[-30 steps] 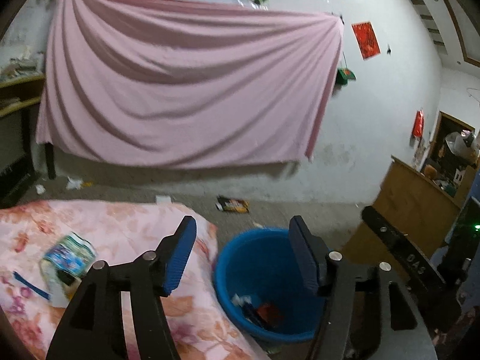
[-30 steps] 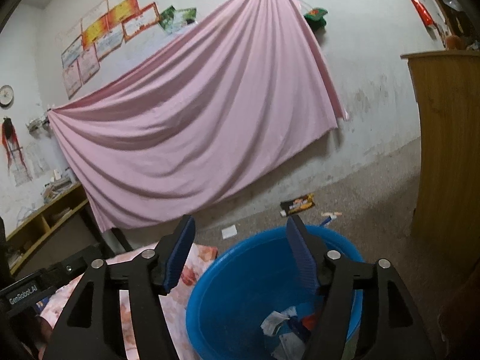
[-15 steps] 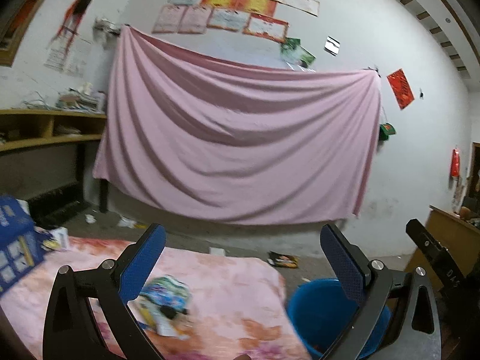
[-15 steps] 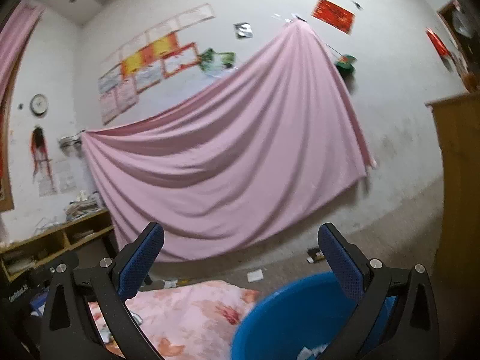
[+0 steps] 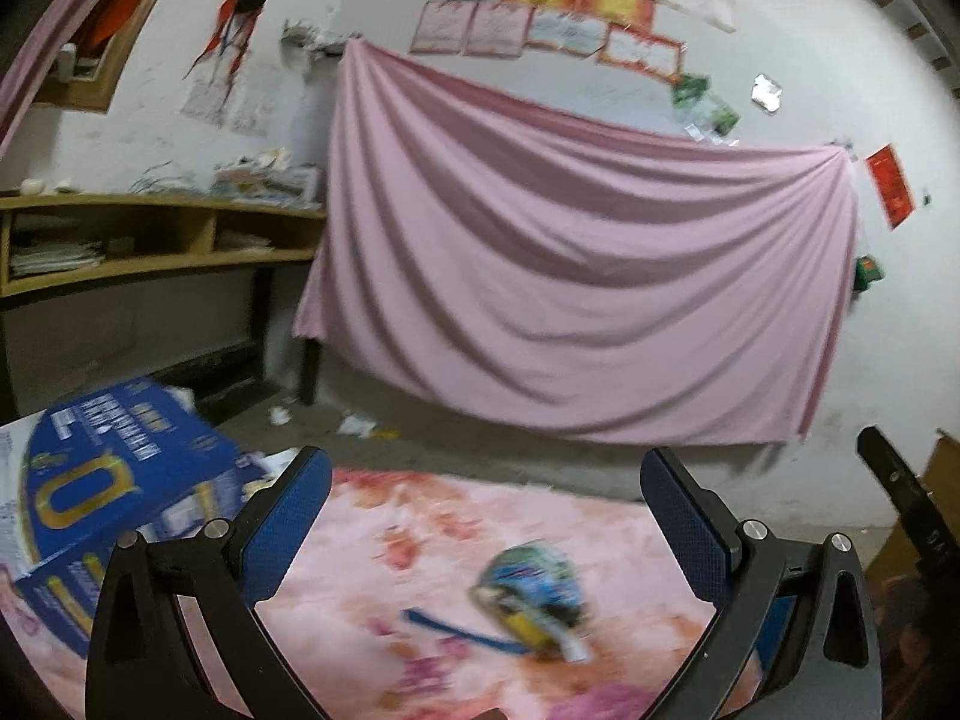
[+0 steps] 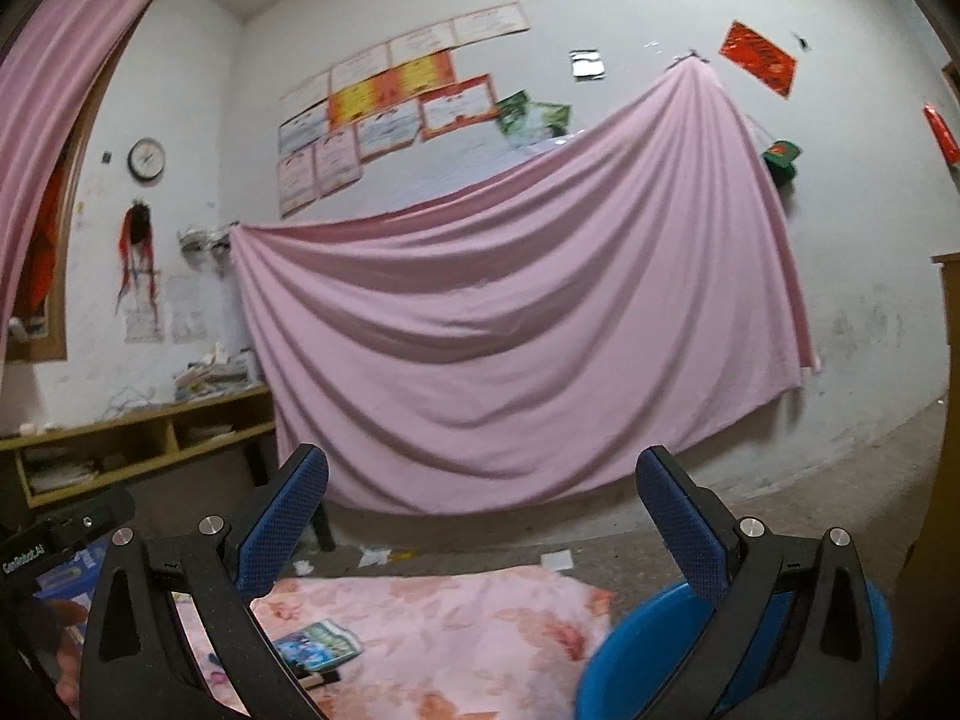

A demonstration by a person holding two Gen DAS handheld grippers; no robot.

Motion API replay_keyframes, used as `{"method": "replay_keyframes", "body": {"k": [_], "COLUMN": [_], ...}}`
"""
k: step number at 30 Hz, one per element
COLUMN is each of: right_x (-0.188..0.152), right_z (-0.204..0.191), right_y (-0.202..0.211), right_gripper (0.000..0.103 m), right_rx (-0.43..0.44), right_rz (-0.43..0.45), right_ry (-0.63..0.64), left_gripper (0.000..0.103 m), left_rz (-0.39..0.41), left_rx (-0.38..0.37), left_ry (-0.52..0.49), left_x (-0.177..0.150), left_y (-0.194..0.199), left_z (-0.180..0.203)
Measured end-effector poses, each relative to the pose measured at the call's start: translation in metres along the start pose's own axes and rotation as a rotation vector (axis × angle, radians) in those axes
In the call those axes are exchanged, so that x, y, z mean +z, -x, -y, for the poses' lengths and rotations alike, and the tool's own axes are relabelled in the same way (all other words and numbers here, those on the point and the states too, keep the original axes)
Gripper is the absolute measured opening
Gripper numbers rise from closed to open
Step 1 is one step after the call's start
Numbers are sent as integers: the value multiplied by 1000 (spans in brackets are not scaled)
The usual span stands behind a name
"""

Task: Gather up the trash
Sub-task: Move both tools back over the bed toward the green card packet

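Both wrist views low, level, toward shared pink drape (image 5: 570, 276).

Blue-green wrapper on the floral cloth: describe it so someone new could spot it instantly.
Start at the big pink sheet hung on the wall, then drop to the pink floral cloth spread below it. The wrapper lies crumpled near the middle of that cloth, a blue strip beside it. Unlike the large dark-blue box at the cloth's left edge, it is small, glossy and multicoloured.

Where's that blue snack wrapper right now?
The blue snack wrapper lies on the floral cloth, low centre in the left wrist view, ahead of the left gripper, right of the blue box.
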State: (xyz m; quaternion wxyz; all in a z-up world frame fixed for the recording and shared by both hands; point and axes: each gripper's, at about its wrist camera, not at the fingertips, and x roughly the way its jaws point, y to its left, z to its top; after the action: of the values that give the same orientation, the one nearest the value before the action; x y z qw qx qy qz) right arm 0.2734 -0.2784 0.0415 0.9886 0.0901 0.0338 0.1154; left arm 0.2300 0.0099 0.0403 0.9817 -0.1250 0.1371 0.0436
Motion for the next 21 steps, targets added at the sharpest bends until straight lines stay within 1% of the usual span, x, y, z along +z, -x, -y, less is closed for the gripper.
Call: {"method": "replay_keyframes", "body": {"k": [4,8,12,13,15,17,18,20,21], "right_x": [-11,-23,-37,-40,-45,-49,-51,-54,-56], "right_z": [-22,-43,-59,-61,-65,-65,-64,-62,-61], "right_y": [-15,-32,-48,-52,-60,-69,-73,-80,-85], "right_gripper": [103,103,103,103,103,103,103,102,100], "right_rx": [26,46,68,71,77,90,97,107,113], "right_rz": [-55,-139,-236,-258,-296,-339,-360,-391,-409], "right_ry": [36,84,122,131,135,122,111,92,87], "left_gripper": [101,100,99,96,86,64,59,45,42], "left_rz": [-122,-202,-272,-292,-351,-413,-444,-505,-531], "left_rx": [26,40,43,37,23,2,-8,-46,-70], "left_ry": [53,78,66,64,60,60,62,73,79], "left_x": [-8,-16,-25,-28,-34,-41,-45,-53,-57], "left_y": [-16,-29,-39,-42,-50,-61,-65,-73,-75], "left_z": [-28,-42,-48,-46,-46,-45,-45,-43,-41]}}
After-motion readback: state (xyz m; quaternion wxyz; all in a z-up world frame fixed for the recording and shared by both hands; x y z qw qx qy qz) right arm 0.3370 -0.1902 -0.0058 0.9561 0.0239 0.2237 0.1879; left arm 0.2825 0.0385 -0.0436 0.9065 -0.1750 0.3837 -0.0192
